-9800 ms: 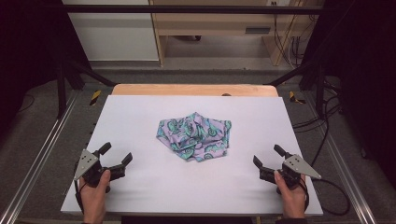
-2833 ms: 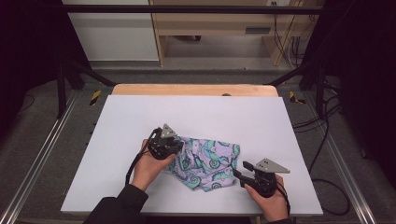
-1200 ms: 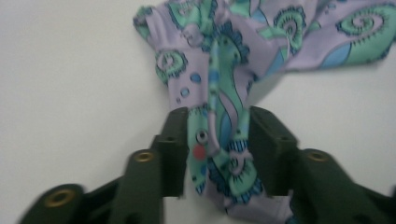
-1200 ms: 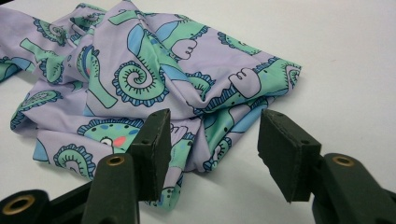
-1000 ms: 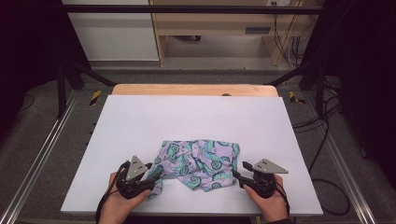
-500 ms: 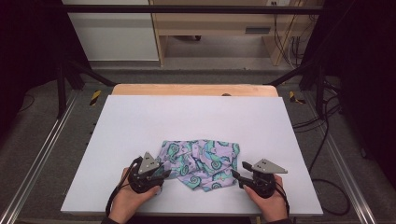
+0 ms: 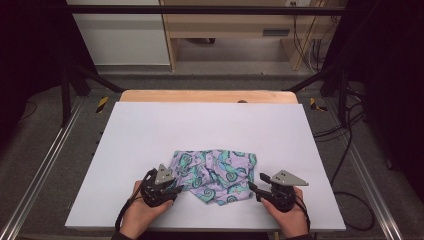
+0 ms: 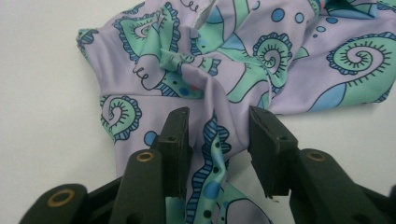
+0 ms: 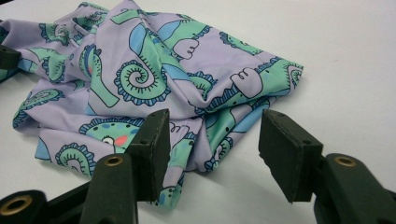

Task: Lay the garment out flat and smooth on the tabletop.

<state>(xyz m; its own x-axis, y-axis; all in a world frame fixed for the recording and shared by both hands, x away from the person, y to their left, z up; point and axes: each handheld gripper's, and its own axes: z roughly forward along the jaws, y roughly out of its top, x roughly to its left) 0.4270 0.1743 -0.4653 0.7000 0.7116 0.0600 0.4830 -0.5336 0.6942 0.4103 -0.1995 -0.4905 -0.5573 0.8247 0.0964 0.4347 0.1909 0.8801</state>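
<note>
Left gripper (image 7: 176, 190) shifted right onto crumpled lilac patterned cloth (image 7: 215, 175).

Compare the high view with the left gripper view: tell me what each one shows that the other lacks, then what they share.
High view alone: the right gripper at the cloth's right edge, both hands, the wooden strip along the table's far edge, the floor and cables beyond.

Left gripper view alone: a ridge of fabric running between the left gripper pads, with gaps beside it, and the print's spirals up close.

Shared: the lilac-and-green cloth, the left gripper and the white tabletop.
</note>
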